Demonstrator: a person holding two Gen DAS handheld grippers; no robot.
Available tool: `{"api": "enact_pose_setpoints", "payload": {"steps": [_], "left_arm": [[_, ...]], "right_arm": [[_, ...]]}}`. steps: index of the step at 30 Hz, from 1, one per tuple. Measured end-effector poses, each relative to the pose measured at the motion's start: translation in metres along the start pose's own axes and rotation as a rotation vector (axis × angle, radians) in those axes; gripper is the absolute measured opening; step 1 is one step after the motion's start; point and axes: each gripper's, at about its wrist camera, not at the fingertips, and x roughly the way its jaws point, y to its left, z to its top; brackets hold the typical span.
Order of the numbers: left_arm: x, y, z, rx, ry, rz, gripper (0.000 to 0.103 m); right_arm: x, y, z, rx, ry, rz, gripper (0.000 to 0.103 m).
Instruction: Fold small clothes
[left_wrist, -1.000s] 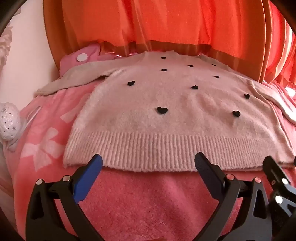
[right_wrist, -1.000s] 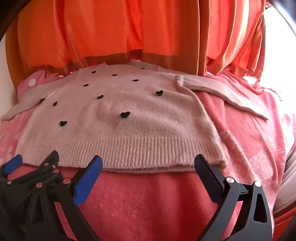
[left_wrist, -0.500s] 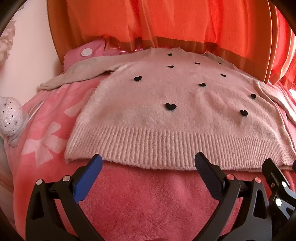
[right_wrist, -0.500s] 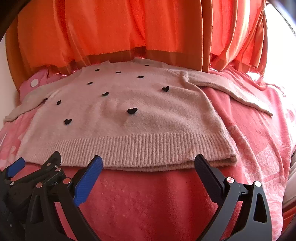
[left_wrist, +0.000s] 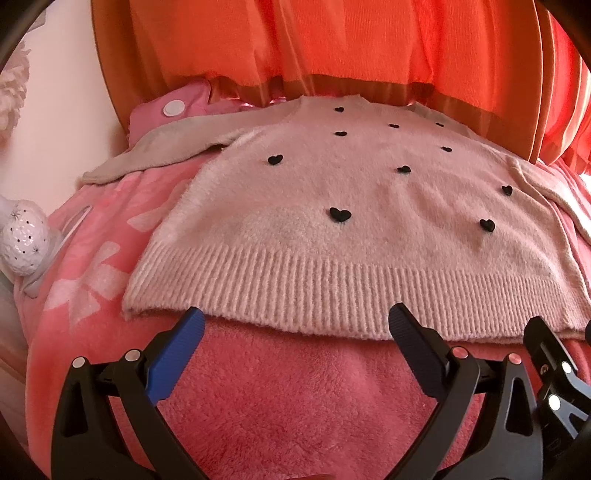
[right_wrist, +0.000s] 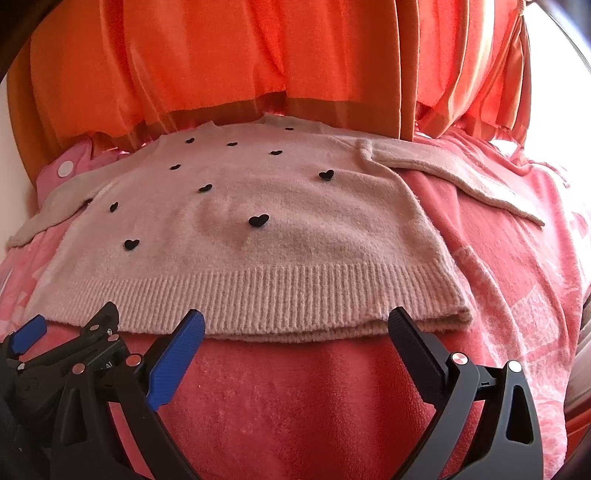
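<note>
Both sets of jaws stand spread wide and hold nothing: the left gripper (left_wrist: 295, 325) hangs just short of the ribbed hem, its blue-padded finger near the hem's left corner and its dark finger under the middle, and the right gripper (right_wrist: 295, 325) sits in the same pose at the other half of the hem, its dark finger close to the right corner. Neither one touches the knit as far as the views show, and the tips sit right at the hem's edge over the red fleece. The two tools are side by side; the right one's black frame pokes into the left wrist view at the lower right, and the left one's frame and blue pad show at the lower left of the right wrist view. Out from the tips lies the sweater (left_wrist: 343, 206), pale pink and fluffy, dotted with small black hearts, laid flat and face up with its hem toward the cameras and its neckline at the far end. Its left sleeve (left_wrist: 155, 155) stretches out to the left, its right sleeve (right_wrist: 458, 177) runs off to the right. Everything rests on a pink blanket (left_wrist: 295, 398) with pale bow shapes on a bed. Behind it hangs an orange curtain (right_wrist: 229, 66). A pink spotted cushion (left_wrist: 173, 110) peeks out at the far left, and a white speckled ball (left_wrist: 24, 236) sits at the left edge.
</note>
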Motion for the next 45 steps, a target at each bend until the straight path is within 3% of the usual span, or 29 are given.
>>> {"api": "enact_pose_setpoints", "payload": {"steps": [45], "left_arm": [[0.0072, 0.0046, -0.0032, -0.006, 0.019, -0.009, 0.097]], "right_arm": [[0.0014, 0.0030, -0.0011, -0.015, 0.006, -0.008, 0.098]]}}
